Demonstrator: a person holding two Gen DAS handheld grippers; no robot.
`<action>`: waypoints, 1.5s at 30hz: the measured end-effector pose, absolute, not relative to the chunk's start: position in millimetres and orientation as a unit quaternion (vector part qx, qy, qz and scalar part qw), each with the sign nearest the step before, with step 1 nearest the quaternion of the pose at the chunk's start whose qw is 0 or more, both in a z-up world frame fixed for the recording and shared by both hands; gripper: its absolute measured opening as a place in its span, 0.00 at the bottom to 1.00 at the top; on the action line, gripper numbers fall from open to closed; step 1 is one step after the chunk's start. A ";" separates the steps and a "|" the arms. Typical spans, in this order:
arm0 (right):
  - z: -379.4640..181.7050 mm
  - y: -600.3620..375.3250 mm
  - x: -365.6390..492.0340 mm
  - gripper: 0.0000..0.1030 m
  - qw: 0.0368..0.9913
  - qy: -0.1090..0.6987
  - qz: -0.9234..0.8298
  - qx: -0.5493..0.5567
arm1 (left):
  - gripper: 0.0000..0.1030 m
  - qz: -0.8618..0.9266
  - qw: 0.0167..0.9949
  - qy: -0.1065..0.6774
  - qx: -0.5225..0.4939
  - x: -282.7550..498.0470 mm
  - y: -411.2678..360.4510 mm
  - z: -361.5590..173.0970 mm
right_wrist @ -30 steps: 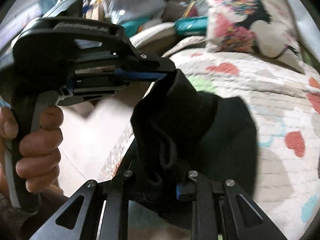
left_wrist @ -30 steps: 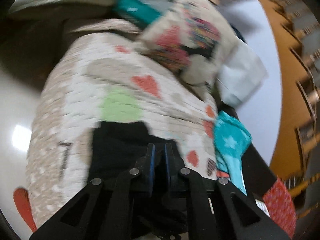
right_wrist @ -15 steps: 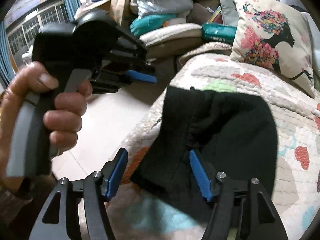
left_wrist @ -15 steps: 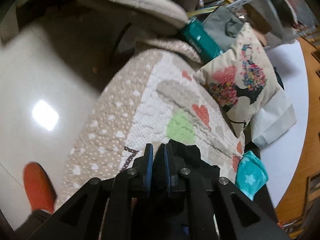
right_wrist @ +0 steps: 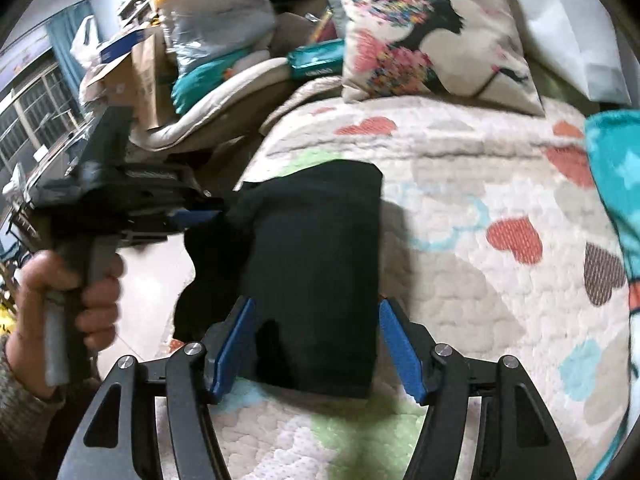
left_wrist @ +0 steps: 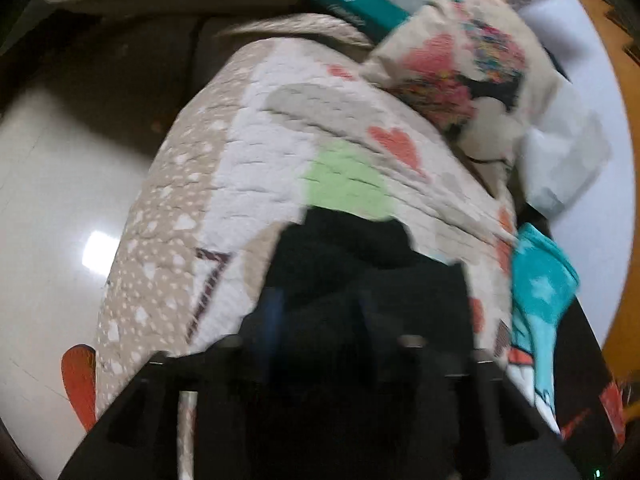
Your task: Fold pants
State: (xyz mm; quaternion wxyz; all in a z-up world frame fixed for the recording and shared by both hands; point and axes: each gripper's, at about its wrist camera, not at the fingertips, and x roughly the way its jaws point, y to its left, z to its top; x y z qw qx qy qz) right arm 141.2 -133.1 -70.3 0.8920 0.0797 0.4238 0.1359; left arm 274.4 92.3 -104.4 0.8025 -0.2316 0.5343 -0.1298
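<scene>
The quilted bedspread (right_wrist: 460, 280), cream with hearts, clouds and a green patch, covers the bed under me, and the black pants (right_wrist: 316, 264) lie on it near the edge that drops to the pale tiled floor (left_wrist: 60, 208). They are folded into a compact rectangle whose long axis runs away from my right gripper (right_wrist: 318, 344) toward the pillows, the far end by the green patch; a loose part on the floor side lifts off the bedspread toward my left gripper (right_wrist: 200, 216). My right fingers (right_wrist: 236, 344) stand wide apart, one on each side of the near end of the pants, holding nothing. My left fingers appear pressed together on that raised edge of the pants in the right wrist view; the left wrist view is too blurred to confirm it, showing only black cloth (left_wrist: 360, 264) right in front of the gripper (left_wrist: 316, 320). At the head of the bed a printed cushion (right_wrist: 432, 36) with a woman's profile in coloured flowers leans by a white pillow (right_wrist: 568, 28). A teal blanket with pale stars (right_wrist: 616, 184) lies on the far side, a teal packet (right_wrist: 316, 58) whose lettering I cannot read rests behind the cushion, and bags and boxes (right_wrist: 208, 32) pile up beyond the bed.
</scene>
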 end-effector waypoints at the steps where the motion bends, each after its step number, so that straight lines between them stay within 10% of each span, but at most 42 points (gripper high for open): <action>1: -71.6 -134.9 141.3 0.68 0.891 0.426 0.134 0.081 | 0.62 -0.116 0.805 0.534 -0.232 277.3 96.0 -107.4; 20: -68.0 -171.1 155.0 0.69 0.888 0.419 0.119 0.144 | 0.62 -0.080 0.825 0.478 -0.292 199.3 113.9 -70.2; 32: -73.3 -177.1 154.3 0.71 0.886 0.428 0.099 0.148 | 0.65 -0.047 0.871 0.474 -0.118 182.4 65.6 -60.2; 45: -91.2 -174.3 197.1 0.75 0.861 0.456 0.129 0.184 | 0.65 -0.103 0.834 0.490 -0.229 201.7 83.8 -76.5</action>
